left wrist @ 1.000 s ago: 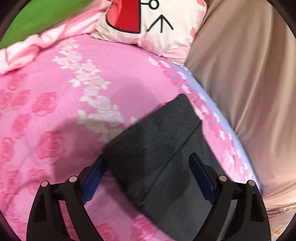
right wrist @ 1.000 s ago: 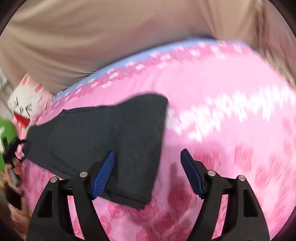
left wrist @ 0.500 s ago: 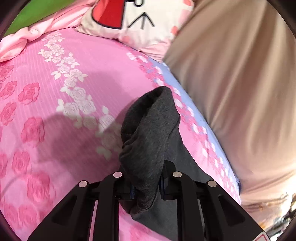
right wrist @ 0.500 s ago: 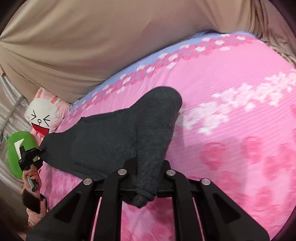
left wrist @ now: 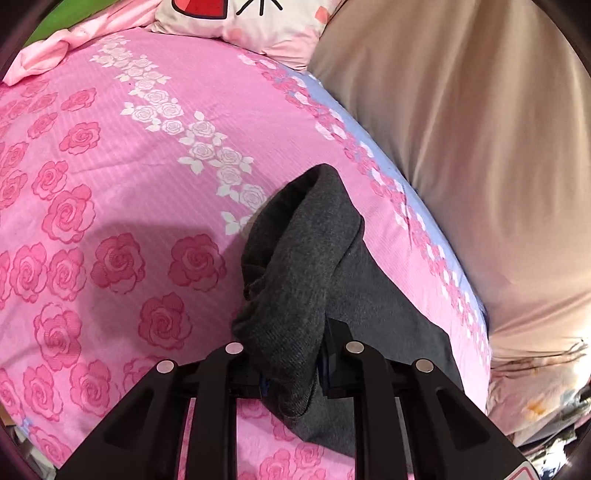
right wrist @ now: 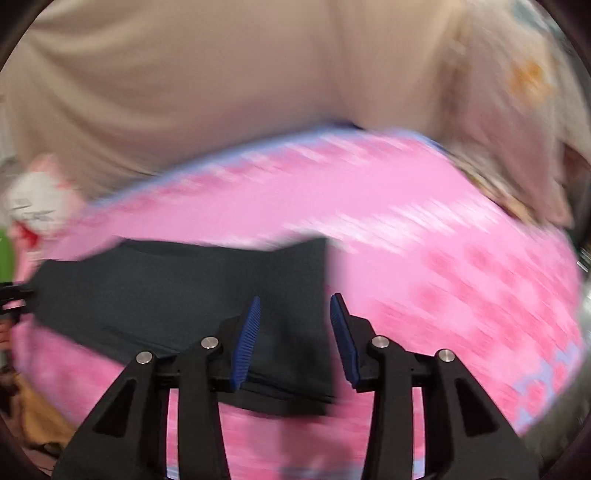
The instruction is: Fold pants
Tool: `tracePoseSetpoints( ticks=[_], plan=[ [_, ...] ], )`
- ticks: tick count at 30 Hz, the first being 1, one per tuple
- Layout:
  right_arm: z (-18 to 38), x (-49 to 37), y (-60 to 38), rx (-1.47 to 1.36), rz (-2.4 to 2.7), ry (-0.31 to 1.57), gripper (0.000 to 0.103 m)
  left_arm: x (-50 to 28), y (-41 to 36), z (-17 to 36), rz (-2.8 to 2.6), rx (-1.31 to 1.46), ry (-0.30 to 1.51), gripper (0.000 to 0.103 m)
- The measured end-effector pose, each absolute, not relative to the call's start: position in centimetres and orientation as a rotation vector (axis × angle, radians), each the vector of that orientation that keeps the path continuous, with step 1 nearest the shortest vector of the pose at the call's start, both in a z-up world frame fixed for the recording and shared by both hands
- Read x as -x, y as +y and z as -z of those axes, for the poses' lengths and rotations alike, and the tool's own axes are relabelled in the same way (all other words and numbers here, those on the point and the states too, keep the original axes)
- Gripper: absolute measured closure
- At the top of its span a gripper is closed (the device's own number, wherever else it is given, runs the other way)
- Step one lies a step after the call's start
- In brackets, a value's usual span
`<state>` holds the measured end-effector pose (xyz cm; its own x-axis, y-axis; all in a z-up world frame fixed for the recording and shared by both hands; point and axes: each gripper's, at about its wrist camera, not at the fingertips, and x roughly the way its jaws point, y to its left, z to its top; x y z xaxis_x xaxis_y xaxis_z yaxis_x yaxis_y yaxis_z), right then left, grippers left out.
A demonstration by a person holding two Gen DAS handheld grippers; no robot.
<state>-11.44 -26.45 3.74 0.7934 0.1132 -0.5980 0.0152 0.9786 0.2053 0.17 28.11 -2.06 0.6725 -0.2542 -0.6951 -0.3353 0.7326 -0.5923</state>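
Note:
Dark grey pants (left wrist: 306, 266) lie on a pink rose-print bed sheet (left wrist: 110, 166). In the left wrist view my left gripper (left wrist: 295, 354) is shut on a bunched end of the pants, which rises in a hump ahead of the fingers. In the blurred right wrist view the pants (right wrist: 166, 288) lie flat and spread out to the left. My right gripper (right wrist: 295, 306) hangs just above their near right corner. Its jaws are opening, and the blue pads (right wrist: 247, 339) press on no cloth. The left gripper (right wrist: 11, 295) shows at the far left edge, at the other end of the pants.
A cartoon-face pillow (left wrist: 240, 18) and a crumpled pink blanket (left wrist: 48, 55) lie at the head of the bed. Beige fabric (left wrist: 461, 147) hangs along the bed's far side beyond the blue border. Bare sheet stretches left of the pants.
Both grippers shut on the pants' ends and lifted them. The left keeps its hold and has carried the cloth along the bed. The right has since let go, and its end lies flat.

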Motion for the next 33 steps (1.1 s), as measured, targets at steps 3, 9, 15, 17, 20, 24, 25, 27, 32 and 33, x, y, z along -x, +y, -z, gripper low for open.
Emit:
tracePoseSetpoints(
  ticks=[3, 9, 15, 17, 20, 24, 25, 27, 32, 33],
  plan=[
    [-3.2, 9.3, -19.4, -0.151, -0.251, 0.684, 0.058, -0.8, 28.3, 2.5, -0.078, 0.780, 0.859, 0.084],
    [-0.8, 6.9, -15.3, -0.154, -0.318, 0.737, 0.055, -0.4, 26.7, -1.0, -0.019, 0.759, 0.804, 0.089],
    [-1.6, 8.8, -19.2, -0.200, -0.186, 0.687, 0.048, 2.4, 14.0, -10.9, 0.299, 0.526, 0.697, 0.089],
    [-1.5, 9.9, -21.9, -0.238, -0.126, 0.682, 0.047, 2.4, 8.5, -11.2, 0.401, 0.465, 0.738, 0.079],
    [-0.9, 11.3, -25.1, -0.290, -0.052, 0.693, 0.044, 1.7, 0.2, -8.0, 0.491, 0.339, 0.828, 0.033],
    [-0.5, 13.4, -27.6, -0.348, -0.028, 0.702, 0.044, 2.3, -4.8, -3.2, 0.445, 0.224, 0.906, 0.033],
    [-0.7, 13.7, -27.9, -0.356, -0.039, 0.701, 0.044, 3.0, -4.9, -2.9, 0.439, 0.203, 0.902, 0.033],
    [-1.3, 13.7, -27.8, -0.352, -0.059, 0.687, 0.043, 4.3, -4.1, -3.6, 0.420, 0.178, 0.875, 0.033],
    [-1.9, 11.0, -24.8, -0.341, -0.181, 0.671, 0.037, 7.1, 2.6, -7.8, 0.259, 0.188, 0.682, 0.016],
    [-1.7, 10.3, -24.0, -0.369, -0.228, 0.676, 0.037, 7.4, 4.3, -8.3, 0.196, 0.198, 0.654, 0.016]
  ],
)
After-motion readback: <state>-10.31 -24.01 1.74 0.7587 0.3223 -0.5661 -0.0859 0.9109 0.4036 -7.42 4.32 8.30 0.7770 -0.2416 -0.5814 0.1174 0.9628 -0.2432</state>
